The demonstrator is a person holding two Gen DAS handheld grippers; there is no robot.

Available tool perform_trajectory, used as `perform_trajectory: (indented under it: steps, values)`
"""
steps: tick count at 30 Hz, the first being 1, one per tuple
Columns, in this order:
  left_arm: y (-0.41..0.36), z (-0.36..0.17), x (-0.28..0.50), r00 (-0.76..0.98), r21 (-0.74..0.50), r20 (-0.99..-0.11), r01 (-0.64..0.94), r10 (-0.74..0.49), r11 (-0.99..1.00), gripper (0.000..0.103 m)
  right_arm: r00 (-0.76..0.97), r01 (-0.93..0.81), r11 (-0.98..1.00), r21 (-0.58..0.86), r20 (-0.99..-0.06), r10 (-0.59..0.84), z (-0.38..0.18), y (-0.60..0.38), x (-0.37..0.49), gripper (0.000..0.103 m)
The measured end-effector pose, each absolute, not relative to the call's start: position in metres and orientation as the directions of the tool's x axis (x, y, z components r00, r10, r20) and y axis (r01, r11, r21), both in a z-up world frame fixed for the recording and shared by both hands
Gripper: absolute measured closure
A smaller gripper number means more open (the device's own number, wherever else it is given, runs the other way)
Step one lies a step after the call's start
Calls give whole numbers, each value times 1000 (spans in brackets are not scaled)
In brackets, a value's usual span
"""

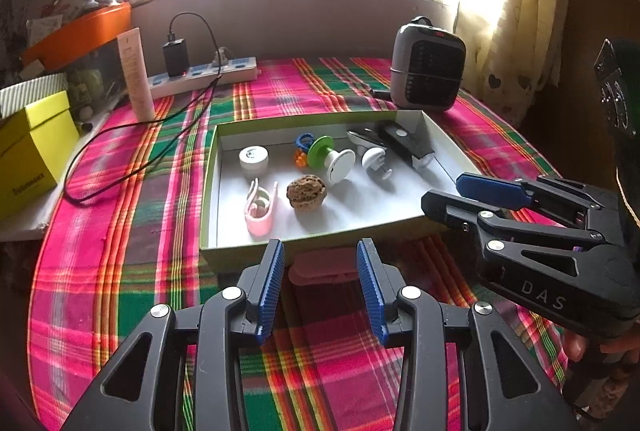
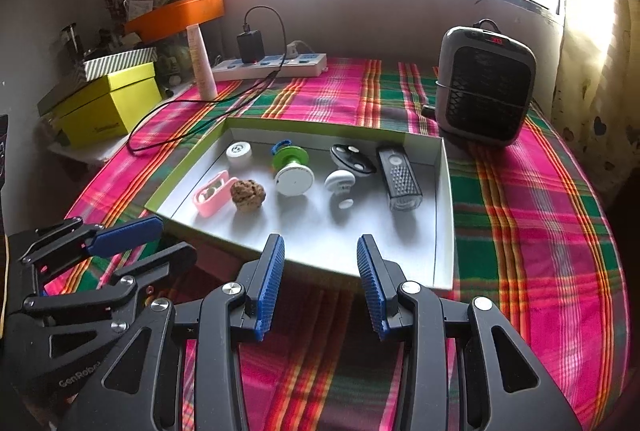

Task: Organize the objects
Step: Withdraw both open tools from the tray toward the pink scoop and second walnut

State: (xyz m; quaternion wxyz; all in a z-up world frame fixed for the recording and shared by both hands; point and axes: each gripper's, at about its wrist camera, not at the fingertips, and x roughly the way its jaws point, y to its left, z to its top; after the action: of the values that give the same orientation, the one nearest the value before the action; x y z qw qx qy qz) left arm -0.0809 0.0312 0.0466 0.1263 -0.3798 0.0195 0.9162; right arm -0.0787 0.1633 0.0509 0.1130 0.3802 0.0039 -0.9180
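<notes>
Tray [image 1: 224,167] is lying just ahead of both grippers' parted, empty fingers [image 1: 272,283]; the brown lump [image 1: 307,192] inside is probably light and crumbly, so pinching its middle gently seems best.

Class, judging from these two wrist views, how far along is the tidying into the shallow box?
Done: the shallow box already holds several small items, including the pink case and the green-and-white spool. In hand: nothing; the left gripper and right gripper are both open and empty. Left: a flat pink item lies on the plaid cloth just outside the box.
</notes>
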Motion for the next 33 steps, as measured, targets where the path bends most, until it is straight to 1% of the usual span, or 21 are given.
perform_trajectory:
  steps: [13,15,18,22,30,33]
  values:
    - [19,32,-63,-649,-100,-723,-239,236,-966,66,-663,209,-973,100,-716,-217,36,167,-56,64]
    - [19,29,-63,-642,-106,-727,-243,242,-964,64,-658,211,-972,106,-720,-221,33,167,-54,64]
    - [19,24,-65,-630,-118,-735,-244,250,-963,62,-647,219,-969,110,-728,-229,30,166,-51,63]
    - [22,21,-72,-624,-119,-739,-249,254,-961,61,-635,226,-967,119,-735,-239,25,166,-49,58]
    - [23,17,-89,-623,-133,-739,-239,256,-962,59,-631,213,-969,121,-740,-232,23,169,-49,58]
    - [29,16,-90,-609,-126,-747,-266,268,-956,59,-629,202,-971,126,-744,-227,22,171,-50,58]
